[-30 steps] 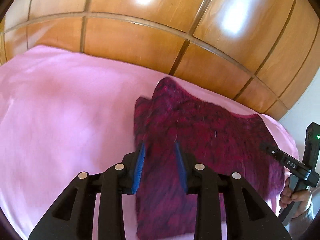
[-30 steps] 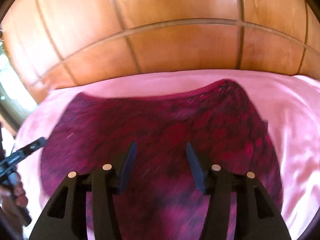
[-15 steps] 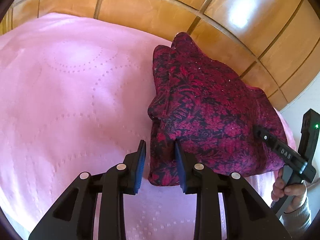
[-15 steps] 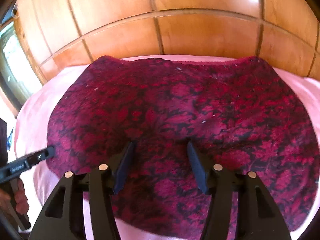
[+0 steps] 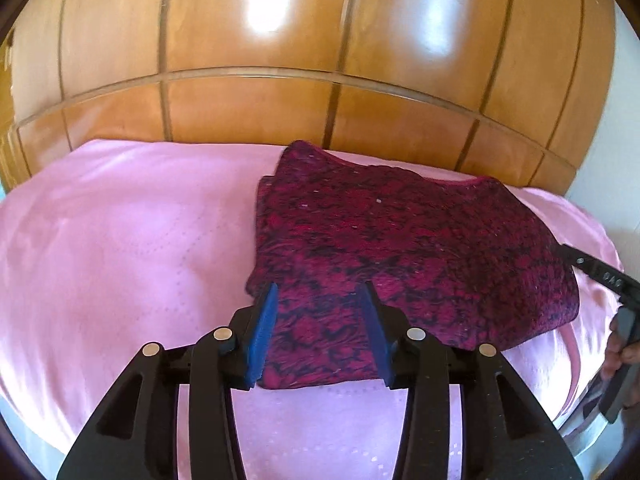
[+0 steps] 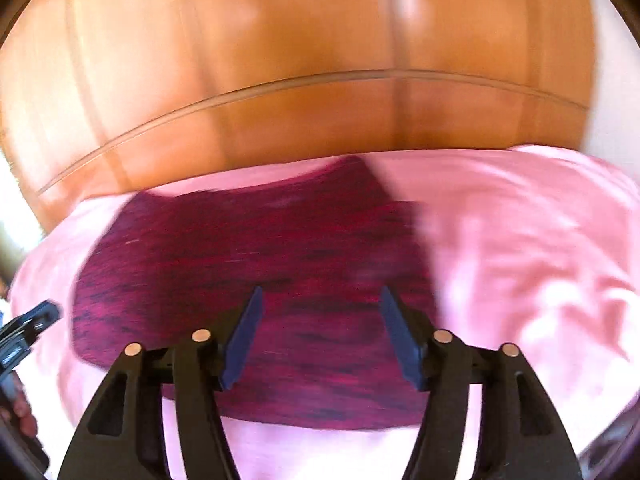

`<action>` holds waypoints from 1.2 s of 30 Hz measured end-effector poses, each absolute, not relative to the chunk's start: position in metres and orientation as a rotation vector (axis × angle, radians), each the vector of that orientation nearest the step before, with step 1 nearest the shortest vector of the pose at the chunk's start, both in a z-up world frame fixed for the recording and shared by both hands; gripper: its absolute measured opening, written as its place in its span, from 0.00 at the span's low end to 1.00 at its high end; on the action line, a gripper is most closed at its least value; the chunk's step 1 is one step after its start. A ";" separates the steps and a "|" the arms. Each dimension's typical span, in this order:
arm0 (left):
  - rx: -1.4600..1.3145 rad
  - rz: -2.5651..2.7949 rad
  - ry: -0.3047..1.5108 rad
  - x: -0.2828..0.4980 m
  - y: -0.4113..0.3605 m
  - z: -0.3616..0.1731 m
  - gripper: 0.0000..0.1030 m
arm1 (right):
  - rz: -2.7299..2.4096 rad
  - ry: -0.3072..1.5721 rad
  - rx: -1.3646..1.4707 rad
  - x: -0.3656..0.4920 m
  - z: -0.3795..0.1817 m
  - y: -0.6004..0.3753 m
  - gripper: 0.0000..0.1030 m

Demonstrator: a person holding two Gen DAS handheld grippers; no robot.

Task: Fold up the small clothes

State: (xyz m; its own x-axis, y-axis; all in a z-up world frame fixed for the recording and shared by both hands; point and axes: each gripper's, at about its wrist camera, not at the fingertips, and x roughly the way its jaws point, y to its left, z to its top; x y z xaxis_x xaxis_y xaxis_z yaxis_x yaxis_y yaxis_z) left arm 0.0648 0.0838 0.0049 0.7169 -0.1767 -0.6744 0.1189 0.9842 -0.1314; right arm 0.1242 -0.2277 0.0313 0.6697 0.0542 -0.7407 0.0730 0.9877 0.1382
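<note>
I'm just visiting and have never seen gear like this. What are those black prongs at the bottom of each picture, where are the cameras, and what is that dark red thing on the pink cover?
There is no robot here: a person holds a two-finger gripper in each hand, with a camera on each looking forward along its fingers. One picture comes from the left gripper, the other from the right gripper. Both are open and hold nothing. On the pink bedspread lies a dark red patterned garment, folded over. Behind it are wooden panels. The right view is blurred.

In the right wrist view we see the cloth [image 6: 256, 280] smeared by motion blur; its pattern is unreadable. In the left wrist view the frame edge cuts off the right gripper [image 5: 600, 280] and the hand [image 5: 618, 354] holding it.
</note>
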 end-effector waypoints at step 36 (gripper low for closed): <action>-0.033 -0.141 0.827 0.086 0.066 -0.015 0.41 | 0.008 0.878 0.391 0.107 0.011 -0.294 0.54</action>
